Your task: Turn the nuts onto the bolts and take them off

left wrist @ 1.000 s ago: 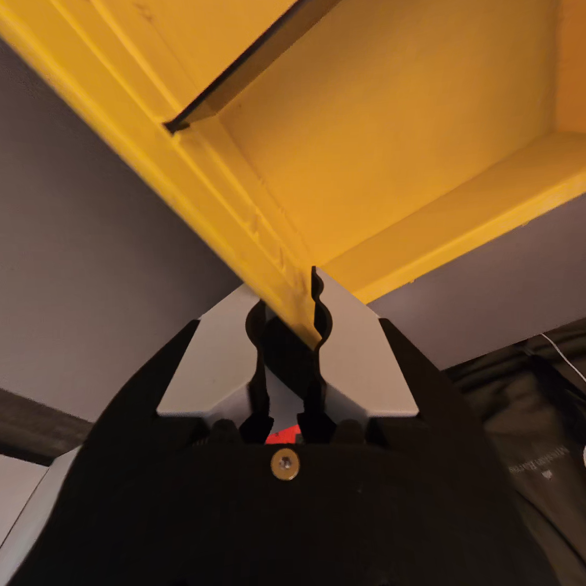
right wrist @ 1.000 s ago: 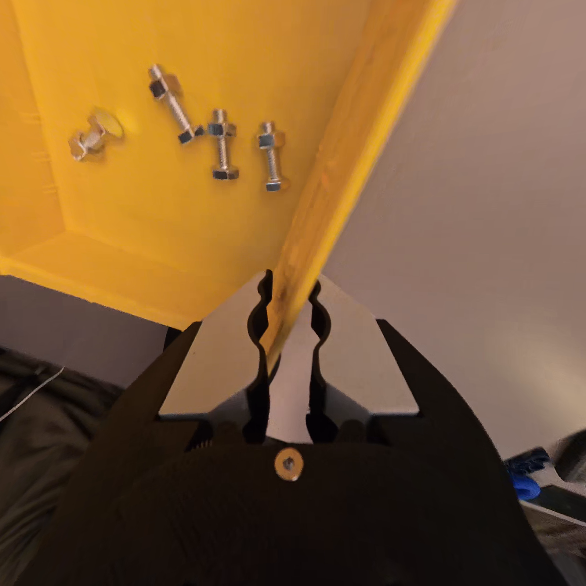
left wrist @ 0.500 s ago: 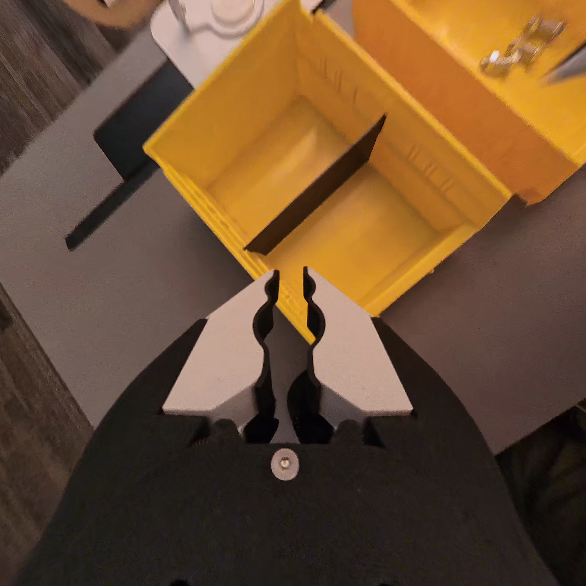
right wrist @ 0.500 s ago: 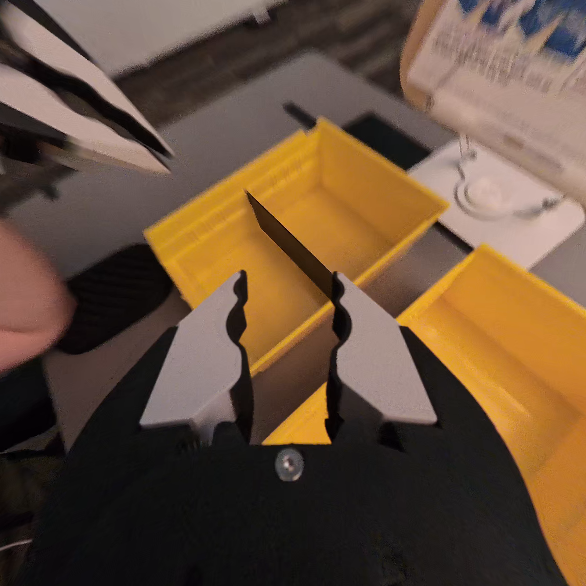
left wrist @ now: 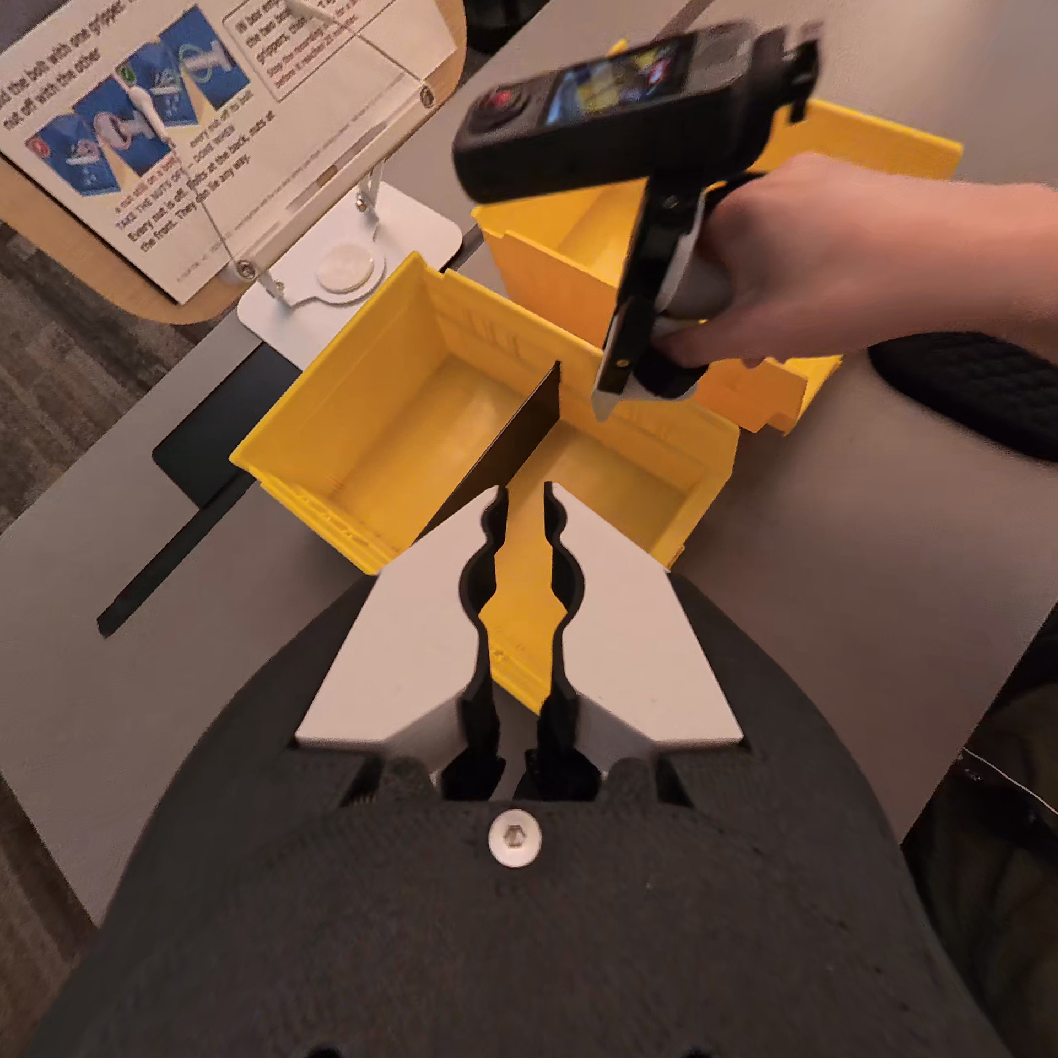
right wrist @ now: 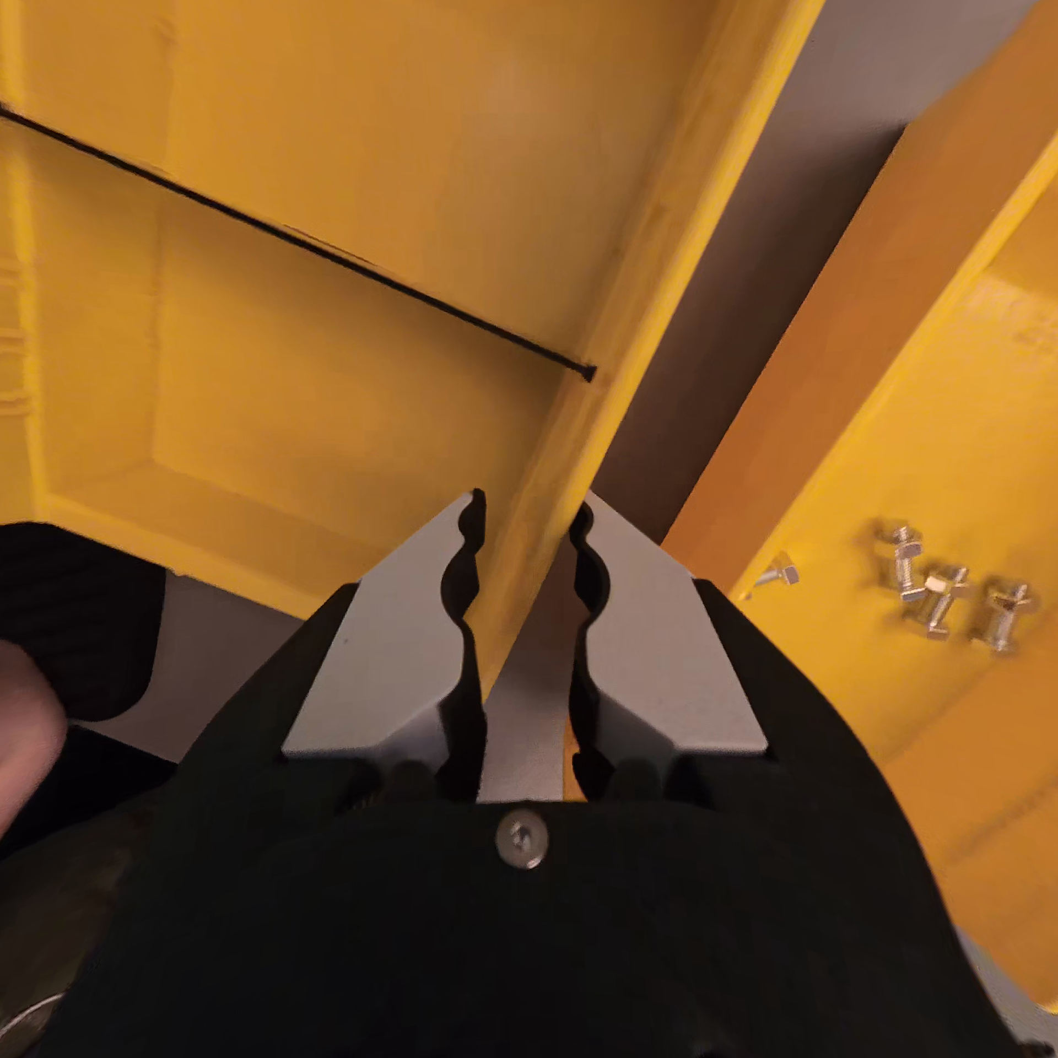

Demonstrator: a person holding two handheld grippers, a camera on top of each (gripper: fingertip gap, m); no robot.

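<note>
Several steel bolts with nuts (right wrist: 944, 601) lie in the undivided yellow bin (right wrist: 944, 401), which also shows in the left wrist view (left wrist: 549, 269). The second yellow bin (left wrist: 343, 401) has a black divider (left wrist: 515, 435) and both halves look empty. My left gripper (left wrist: 524, 492) is slightly open and empty above that bin's near corner. My right gripper (right wrist: 529, 504) is open and empty, its jaws either side of the divided bin's rim (right wrist: 647, 320). It shows in the left wrist view (left wrist: 601, 401), held by a hand (left wrist: 830, 257).
An instruction sheet on a wooden board (left wrist: 200, 131) stands on a white base (left wrist: 355, 269) behind the bins. A black pad (left wrist: 212, 435) lies left of the divided bin and a black textured object (left wrist: 973, 395) lies to the right. The grey table (left wrist: 859, 572) ends near me. Some 20 centimeters of space lies between my two pairs of fingers.
My left gripper has let go of the divided bin's rim, opened a little and drawn back above it. My right gripper has left the bolt bin's rim, risen, then dropped to the divided bin's rim.
</note>
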